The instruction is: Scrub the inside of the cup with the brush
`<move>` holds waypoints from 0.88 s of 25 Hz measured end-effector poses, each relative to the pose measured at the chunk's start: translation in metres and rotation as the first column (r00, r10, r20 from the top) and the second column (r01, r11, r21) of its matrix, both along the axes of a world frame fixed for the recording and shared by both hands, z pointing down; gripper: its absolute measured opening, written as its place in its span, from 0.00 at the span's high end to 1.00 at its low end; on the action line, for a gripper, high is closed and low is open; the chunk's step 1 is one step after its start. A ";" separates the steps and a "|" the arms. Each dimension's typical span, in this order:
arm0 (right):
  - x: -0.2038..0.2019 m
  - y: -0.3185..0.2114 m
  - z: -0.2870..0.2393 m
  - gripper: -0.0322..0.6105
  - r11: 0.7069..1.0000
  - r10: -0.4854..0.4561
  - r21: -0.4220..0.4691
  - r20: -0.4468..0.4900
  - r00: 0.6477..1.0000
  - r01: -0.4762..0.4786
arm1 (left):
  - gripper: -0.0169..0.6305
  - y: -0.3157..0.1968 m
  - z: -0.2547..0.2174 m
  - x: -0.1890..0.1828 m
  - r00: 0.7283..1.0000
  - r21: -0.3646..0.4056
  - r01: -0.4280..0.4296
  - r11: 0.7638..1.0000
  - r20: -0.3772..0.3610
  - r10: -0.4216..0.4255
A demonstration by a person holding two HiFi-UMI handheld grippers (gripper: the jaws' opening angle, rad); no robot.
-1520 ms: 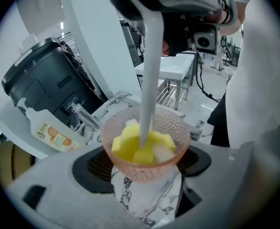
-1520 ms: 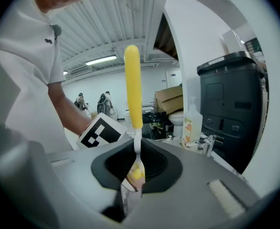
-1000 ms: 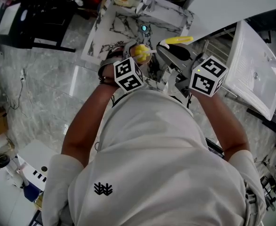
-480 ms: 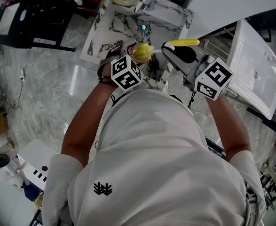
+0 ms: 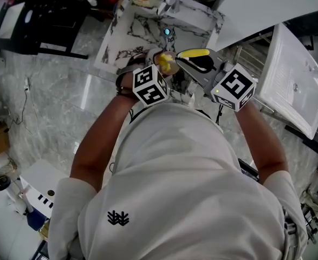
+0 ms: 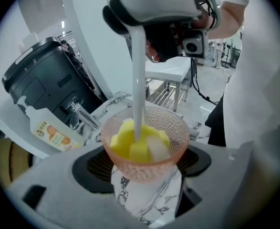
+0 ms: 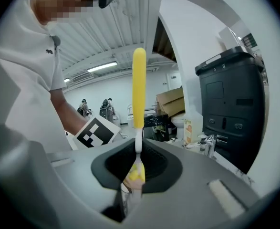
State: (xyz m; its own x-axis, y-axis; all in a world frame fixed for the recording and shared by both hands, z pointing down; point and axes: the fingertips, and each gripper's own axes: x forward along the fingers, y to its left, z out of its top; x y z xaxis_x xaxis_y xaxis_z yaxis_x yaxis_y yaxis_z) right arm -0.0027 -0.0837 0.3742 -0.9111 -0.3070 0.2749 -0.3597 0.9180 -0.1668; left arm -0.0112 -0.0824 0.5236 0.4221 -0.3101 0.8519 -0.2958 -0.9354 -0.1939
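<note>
A pink, bumpy, see-through cup [image 6: 144, 144] sits between the jaws of my left gripper [image 6: 147, 168], which is shut on it. In the head view the cup [image 5: 166, 63] is just beyond the left marker cube [image 5: 150, 85]. A brush with a white stem [image 6: 139, 80] reaches down into the cup, and its yellow sponge head [image 6: 136, 146] lies on the bottom. My right gripper [image 7: 137, 175] is shut on the stem, with the yellow handle [image 7: 139, 87] standing up past the jaws. That gripper [image 5: 202, 64] hovers right over the cup.
A marble counter [image 5: 129, 34] with a faucet [image 5: 172, 1] lies below the cup. An orange-labelled soap bottle [image 6: 51, 132] and a black appliance [image 6: 44, 80] stand behind it. A white rack [image 5: 294, 85] is at the right. The person's torso fills the near side.
The right gripper has rolled, and the brush's yellow handle has swung out to the right and back left over the cup. The left gripper and cup have stayed put.
</note>
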 end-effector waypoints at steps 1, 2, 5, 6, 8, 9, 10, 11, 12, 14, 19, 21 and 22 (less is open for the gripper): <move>0.003 -0.003 0.003 0.89 1.000 0.013 -0.025 0.009 1.000 -0.013 | 0.39 0.000 0.001 -0.001 1.000 -0.002 0.005 1.000 -0.001 -0.005; 0.005 -0.005 0.006 0.89 0.998 0.026 -0.051 0.016 1.000 -0.025 | 0.39 0.000 0.002 -0.002 1.000 -0.005 0.013 1.000 -0.001 -0.013; 0.015 -0.009 0.016 0.89 0.991 0.066 -0.121 0.025 0.998 -0.063 | 0.39 0.000 0.006 -0.007 0.999 -0.009 0.036 0.999 0.003 -0.036; 0.017 -0.009 0.019 0.89 0.987 0.078 -0.141 0.026 0.997 -0.073 | 0.39 0.000 0.007 -0.008 0.999 -0.009 0.041 0.999 0.005 -0.041; 0.021 -0.009 0.022 0.89 0.980 0.098 -0.176 0.034 0.995 -0.091 | 0.39 -0.001 0.009 -0.011 0.999 -0.003 0.051 0.999 0.008 -0.051; 0.022 -0.009 0.023 0.89 0.977 0.107 -0.189 0.039 0.994 -0.098 | 0.39 -0.002 0.009 -0.013 0.998 -0.002 0.056 0.998 0.007 -0.056; 0.023 -0.008 0.022 0.89 0.975 0.113 -0.198 0.044 0.993 -0.103 | 0.39 -0.002 0.010 -0.014 0.998 -0.003 0.061 0.998 0.003 -0.061; 0.025 -0.007 0.021 0.89 0.973 0.118 -0.204 0.048 0.992 -0.106 | 0.39 -0.003 0.011 -0.015 0.998 -0.007 0.067 0.998 -0.002 -0.067; 0.026 -0.006 0.019 0.89 0.972 0.121 -0.209 0.051 0.991 -0.108 | 0.39 -0.003 0.012 -0.017 0.997 -0.013 0.073 0.997 -0.005 -0.073; 0.030 -0.004 0.014 0.89 0.972 0.121 -0.211 0.055 0.991 -0.107 | 0.39 -0.003 0.014 -0.020 0.997 -0.020 0.080 0.997 -0.004 -0.080; 0.038 0.001 -0.012 0.89 0.981 0.113 -0.169 0.074 0.991 -0.099 | 0.39 -0.006 0.020 -0.033 0.995 -0.010 0.096 0.995 0.029 -0.095; 0.040 0.000 -0.023 0.89 0.984 0.111 -0.148 0.092 0.990 -0.097 | 0.39 -0.008 0.020 -0.036 0.994 -0.005 0.101 0.995 0.035 -0.100; 0.040 -0.001 -0.027 0.89 0.986 0.110 -0.139 0.100 0.989 -0.096 | 0.39 -0.008 0.019 -0.036 0.994 -0.001 0.098 0.995 0.038 -0.098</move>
